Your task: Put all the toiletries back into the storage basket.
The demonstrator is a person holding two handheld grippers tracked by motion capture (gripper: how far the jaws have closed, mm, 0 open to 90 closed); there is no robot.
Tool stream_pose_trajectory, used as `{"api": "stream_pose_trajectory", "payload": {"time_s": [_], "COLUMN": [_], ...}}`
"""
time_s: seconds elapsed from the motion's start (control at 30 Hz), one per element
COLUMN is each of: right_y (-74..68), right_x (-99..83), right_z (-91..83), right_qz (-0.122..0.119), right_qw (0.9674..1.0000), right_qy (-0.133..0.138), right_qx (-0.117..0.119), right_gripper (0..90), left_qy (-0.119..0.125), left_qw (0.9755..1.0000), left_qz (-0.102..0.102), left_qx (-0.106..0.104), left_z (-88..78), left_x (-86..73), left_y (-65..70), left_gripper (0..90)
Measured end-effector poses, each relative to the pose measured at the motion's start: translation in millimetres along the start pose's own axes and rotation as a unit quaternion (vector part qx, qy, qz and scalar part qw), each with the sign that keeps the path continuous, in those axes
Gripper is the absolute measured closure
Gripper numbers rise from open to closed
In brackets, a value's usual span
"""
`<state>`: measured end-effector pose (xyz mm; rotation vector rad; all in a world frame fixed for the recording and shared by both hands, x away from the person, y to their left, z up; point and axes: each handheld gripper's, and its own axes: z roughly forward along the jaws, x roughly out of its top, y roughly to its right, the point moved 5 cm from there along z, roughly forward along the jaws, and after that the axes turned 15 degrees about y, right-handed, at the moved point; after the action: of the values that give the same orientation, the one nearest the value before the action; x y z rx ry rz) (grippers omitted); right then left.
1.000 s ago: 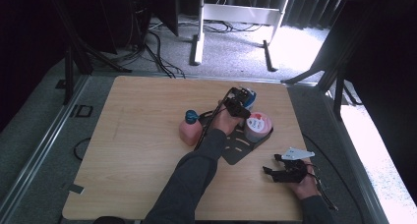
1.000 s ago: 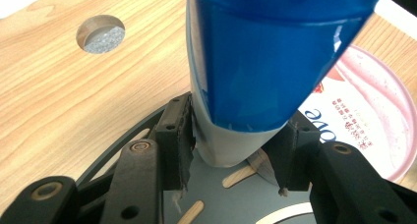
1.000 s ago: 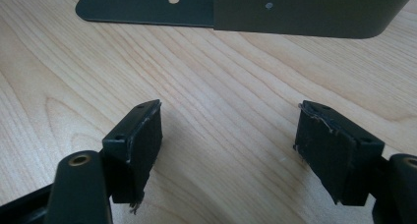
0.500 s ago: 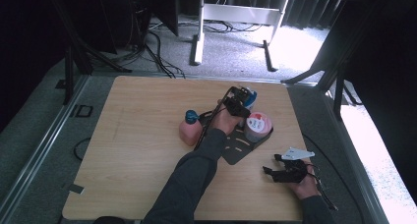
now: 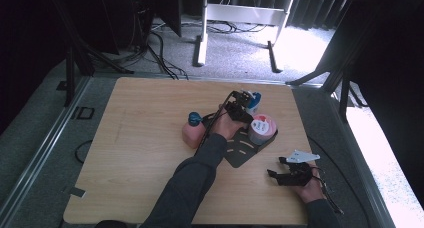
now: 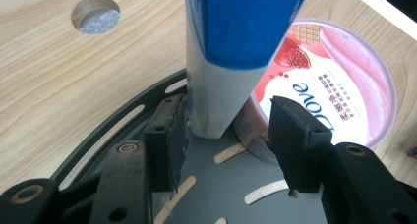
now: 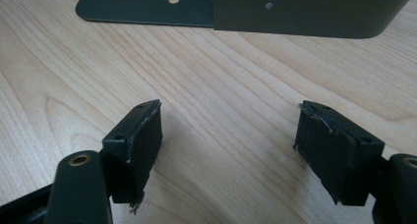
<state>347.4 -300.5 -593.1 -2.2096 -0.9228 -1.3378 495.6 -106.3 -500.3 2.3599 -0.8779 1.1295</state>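
Blue-and-white plastic tube (image 6: 231, 57) stands on the dark slotted metal tray (image 6: 123, 121), between the left gripper's (image 6: 228, 130) fingers, which have just been opening; one pad touches, the other's clear. Pink round Dove tub (image 6: 339, 91) sits just beyond. Right gripper (image 7: 231, 145) hovers open, empty, over the wooden table (image 7: 221, 71).

In the right gripper view, the right gripper (image 7: 228, 150) hung just above the wooden table (image 7: 211, 81) with its two black jaws spread apart and nothing between them, only bare wood grain. The worn pads (image 7: 147, 135) showed frayed edges. Beyond them, a dark grey metal rack (image 7: 275, 10) lay on the tabletop.
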Motion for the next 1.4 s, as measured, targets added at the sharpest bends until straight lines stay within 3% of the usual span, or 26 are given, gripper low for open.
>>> {"api": "stream_pose_trajectory", "payload": {"time_s": [0.23, 0.43, 0.9, 1.4], "right_y": [0.0, -0.1, 0.0, 0.0], "right_x": [0.0, 0.0, 0.0, -0.1], "right_z": [0.0, 0.0, -0.1, -0.1], "right_qz": [0.000, 0.001, 0.000, 0.000], "right_qw": [1.0000, 1.0000, 1.0000, 1.0000], "right_qy": [0.000, 0.000, 0.000, -0.001], "right_qx": [0.000, 0.000, 0.000, 0.000], "right_gripper": [25.4, 25.4, 25.4, 25.5], "left_qy": [-0.005, 0.013, 0.052, 0.069], "left_qw": [0.9998, 0.9993, 0.9978, 0.9960], "left_qz": [0.020, 0.036, 0.042, 0.057], "left_qx": [0.000, 0.002, -0.002, -0.001], "left_z": [-15.2, -30.3, -67.0, -88.2], "left_x": [-5.2, -7.2, -11.3, -20.0], "left_y": [-0.8, -0.4, -5.2, -12.9], "left_gripper": [47.9, 50.2, 49.4, 40.5]}}
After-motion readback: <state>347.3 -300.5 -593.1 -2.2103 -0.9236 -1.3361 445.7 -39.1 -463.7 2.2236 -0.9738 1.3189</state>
